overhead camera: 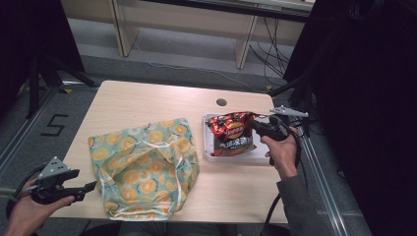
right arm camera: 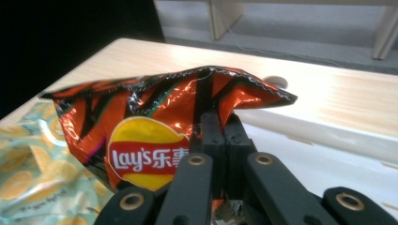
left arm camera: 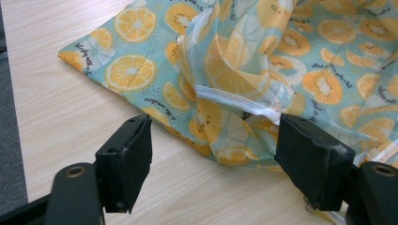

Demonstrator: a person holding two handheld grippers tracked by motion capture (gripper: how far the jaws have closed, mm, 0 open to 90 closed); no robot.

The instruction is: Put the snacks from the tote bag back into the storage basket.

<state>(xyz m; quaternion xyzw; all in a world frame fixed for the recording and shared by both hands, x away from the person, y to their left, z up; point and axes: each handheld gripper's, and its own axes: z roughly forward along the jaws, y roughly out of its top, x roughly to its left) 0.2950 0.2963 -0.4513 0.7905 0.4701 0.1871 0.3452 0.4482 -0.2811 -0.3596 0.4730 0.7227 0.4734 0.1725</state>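
A red and orange Lay's chip bag [overhead camera: 232,132] lies over a white tray [overhead camera: 209,147] on the right half of the table. My right gripper [overhead camera: 255,125] is shut on the bag's right upper edge; in the right gripper view the jaws pinch the foil of the chip bag [right arm camera: 150,122] with my right gripper [right arm camera: 219,133] closed tight. A teal fabric bag printed with orange slices [overhead camera: 145,164] lies flat at the table's middle left. My left gripper [overhead camera: 90,187] stands open at the front left corner, its jaws just short of the fabric bag's [left arm camera: 244,70] edge, my left gripper [left arm camera: 213,154] holding nothing.
A round grommet hole [overhead camera: 221,102] sits in the tabletop behind the tray. Black curtains and stands flank both sides of the table. Shelf legs and cables stand on the floor beyond the far edge.
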